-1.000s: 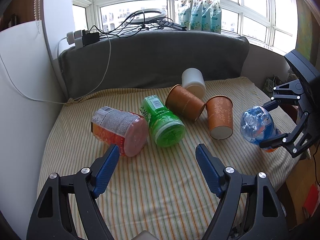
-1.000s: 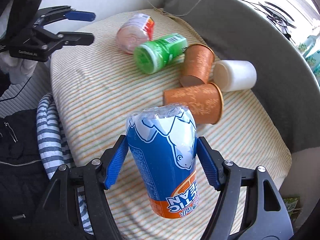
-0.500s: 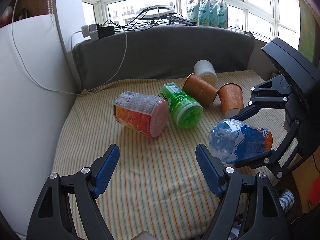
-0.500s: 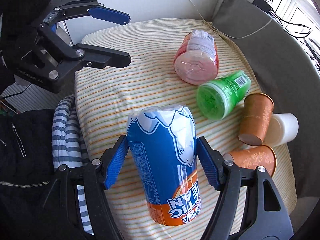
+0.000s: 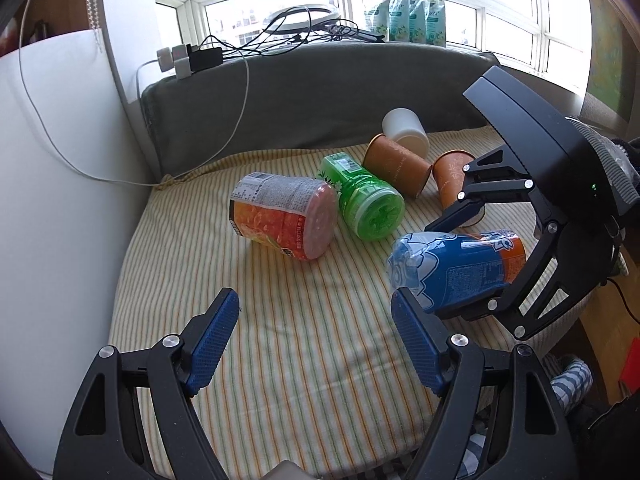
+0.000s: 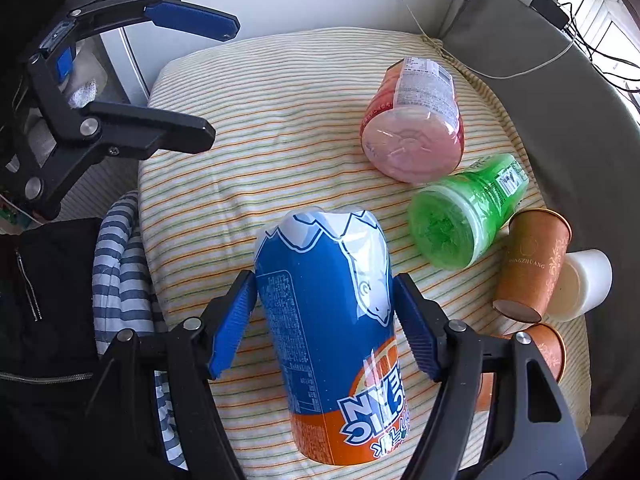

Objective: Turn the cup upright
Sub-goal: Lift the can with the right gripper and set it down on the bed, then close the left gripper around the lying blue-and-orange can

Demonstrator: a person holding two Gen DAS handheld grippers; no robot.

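My right gripper (image 6: 324, 324) is shut on a blue and orange cup (image 6: 332, 336) wrapped in plastic film. In the left wrist view the cup (image 5: 456, 264) lies nearly level above the striped cushion (image 5: 280, 340), its sealed end toward the left. My left gripper (image 5: 316, 340) is open and empty, low over the cushion's front, with its right finger just below the cup's sealed end. It shows in the right wrist view (image 6: 200, 80) at the upper left.
Lying on their sides on the cushion are an orange-pink cup (image 5: 284, 216), a green cup (image 5: 364, 200), two brown paper cups (image 5: 396, 164) (image 5: 452, 180) and a white cup (image 5: 404, 128). A grey backrest (image 5: 320, 92) stands behind. A white wall panel (image 5: 52, 200) stands at the left.
My right gripper has carried the blue cup left across the cushion, closer to my left gripper. The left gripper stayed open.
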